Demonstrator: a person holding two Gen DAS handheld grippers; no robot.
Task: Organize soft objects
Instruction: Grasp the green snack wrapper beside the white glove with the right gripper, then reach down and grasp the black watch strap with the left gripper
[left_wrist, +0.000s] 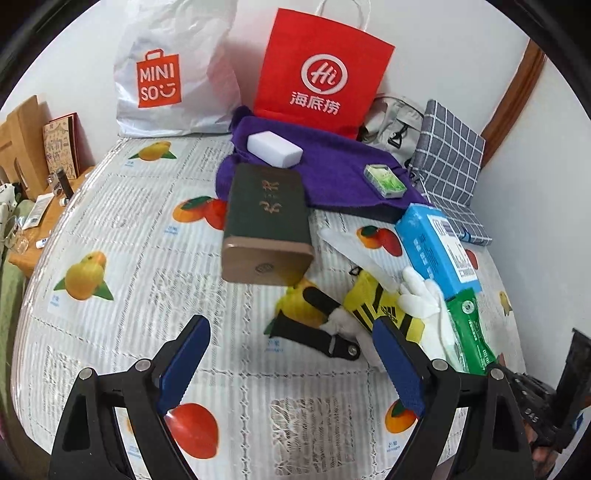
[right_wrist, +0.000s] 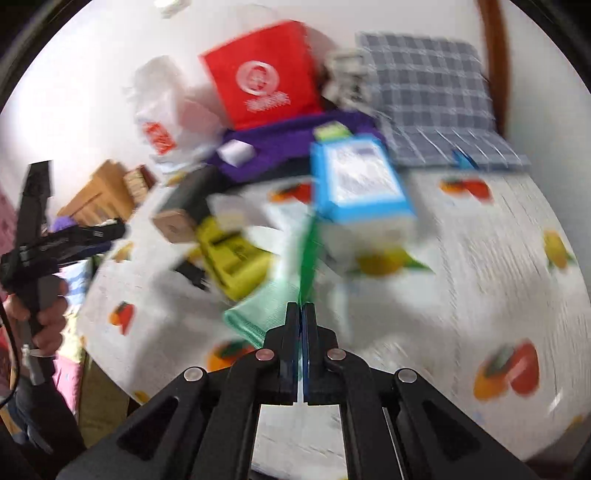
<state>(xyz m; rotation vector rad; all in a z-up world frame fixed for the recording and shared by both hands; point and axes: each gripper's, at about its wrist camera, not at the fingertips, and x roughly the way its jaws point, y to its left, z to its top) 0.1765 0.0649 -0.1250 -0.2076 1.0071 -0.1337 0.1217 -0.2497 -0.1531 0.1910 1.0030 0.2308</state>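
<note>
Evidently sorting is at an early stage. Right tongs are closed on the green-printed soft plastic pack; left tongs gape wide, empty. Beside that pack, the yellow-black plush toy lies unsorted, crowded by the blue carton and dark green tin.

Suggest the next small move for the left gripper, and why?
Probably ease the left gripper forward and right onto the yellow Adidas plush. Its jaws are open and empty, and the plush lies just ahead on the fruit-print tablecloth. The right gripper is shut on the green packet, so it looks busy.
</note>
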